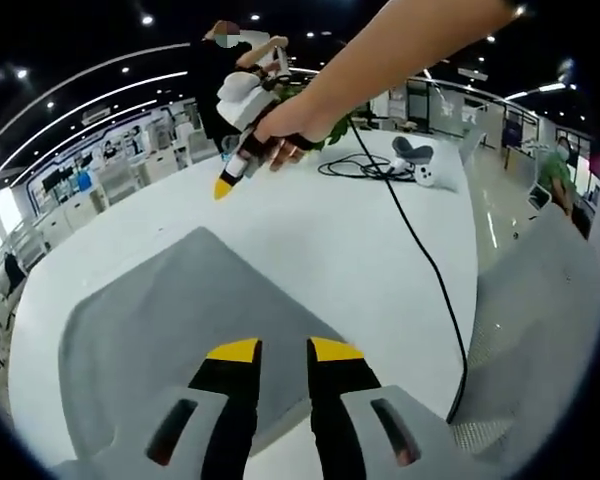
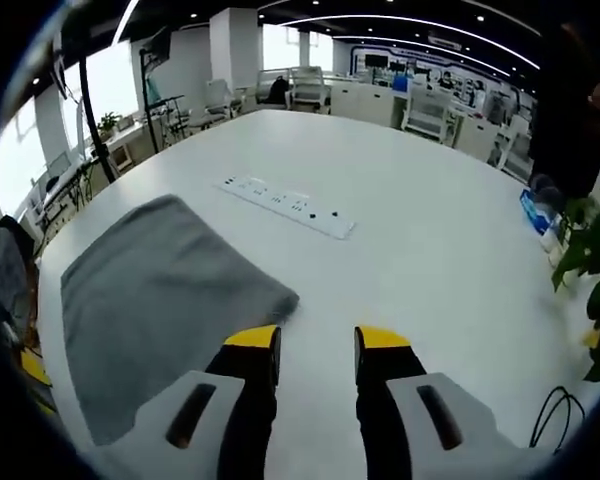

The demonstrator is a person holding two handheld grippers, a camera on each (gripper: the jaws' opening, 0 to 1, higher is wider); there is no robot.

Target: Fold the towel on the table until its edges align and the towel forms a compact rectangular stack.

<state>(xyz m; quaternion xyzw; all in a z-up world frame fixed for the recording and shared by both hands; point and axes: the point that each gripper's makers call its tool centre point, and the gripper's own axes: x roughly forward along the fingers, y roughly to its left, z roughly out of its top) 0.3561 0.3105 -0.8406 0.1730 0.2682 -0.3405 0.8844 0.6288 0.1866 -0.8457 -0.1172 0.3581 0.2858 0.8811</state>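
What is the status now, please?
Left gripper open, right gripper open, both empty. Towel flat, grey. Black cable beside it.

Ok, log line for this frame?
towel: flat on table, unfolded | left gripper: open, over towel | right gripper: open, empty, at towel edge

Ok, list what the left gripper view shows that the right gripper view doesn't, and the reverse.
Left gripper view alone: the right gripper held up in a hand, a black cable crossing the table, and a controller. Right gripper view alone: a white power strip and plant leaves. Both: the grey towel on the white table.
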